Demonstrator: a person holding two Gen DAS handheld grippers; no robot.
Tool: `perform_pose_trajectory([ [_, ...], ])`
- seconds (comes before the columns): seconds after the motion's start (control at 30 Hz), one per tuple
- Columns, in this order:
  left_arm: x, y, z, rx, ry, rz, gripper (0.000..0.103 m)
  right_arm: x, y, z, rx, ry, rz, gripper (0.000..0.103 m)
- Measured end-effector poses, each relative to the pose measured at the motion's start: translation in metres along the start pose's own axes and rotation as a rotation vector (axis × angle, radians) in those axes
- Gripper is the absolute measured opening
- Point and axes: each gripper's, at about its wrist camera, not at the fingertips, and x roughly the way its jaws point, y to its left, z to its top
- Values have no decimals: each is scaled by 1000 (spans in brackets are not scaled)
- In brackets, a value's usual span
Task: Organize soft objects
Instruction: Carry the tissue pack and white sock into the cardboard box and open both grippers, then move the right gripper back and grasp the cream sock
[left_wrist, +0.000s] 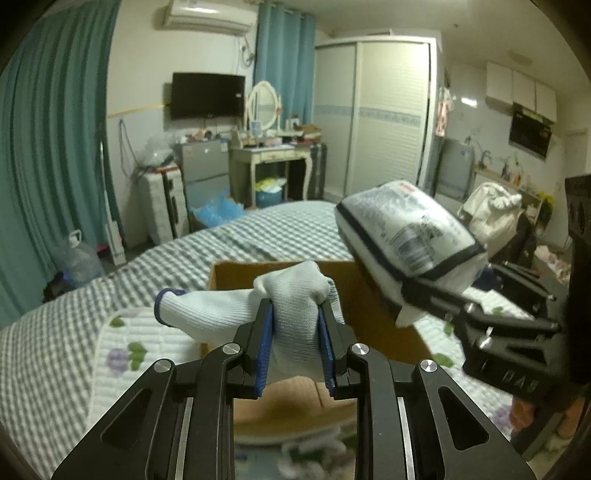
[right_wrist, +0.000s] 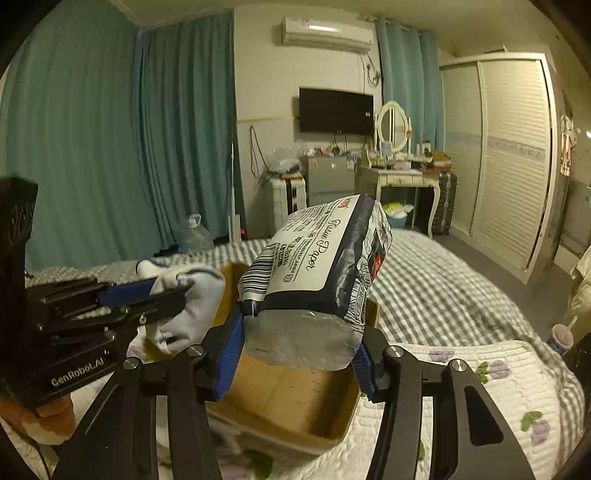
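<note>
While both grippers hover over the open brown cardboard box (right_wrist: 295, 402) at lower centre of both views, each carries a load. L gripper (left_wrist: 295, 343): jaws clamped on a white knit glove w/ blue cuff (left_wrist: 236, 314), glove bunched betw. the blue pads, cuff end drooping to frame left. R gripper (right_wrist: 299, 354): jaws clamped on a soft plastic-wrapped tissue paper pack, white w/ dark navy trim (right_wrist: 317, 273), held tilted above box centre. Box sits on a quilted floral pad (right_wrist: 480, 373) over the grey checked bedspread (right_wrist: 436, 280). Step in hand, as I judge it: drop-off into box. Next move probably needs lowering each item inside the walls, then opening jaws; pack is bulky, so place it flat w/o snagging the rim.
</note>
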Motion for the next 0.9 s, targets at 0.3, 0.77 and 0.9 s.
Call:
perform_pose_trajectory([
  [0.3,31,-19,-14,90,10,36,26,65,-32,-32,43,77,25,53],
  [0.77,-50,-17,12,44,-53,126,80,-3,-33,-8,84,32,-26,73],
  [0.9,-113,-22,25,51,-114,143,92,-68,-11,20,59,-24,-46,83],
])
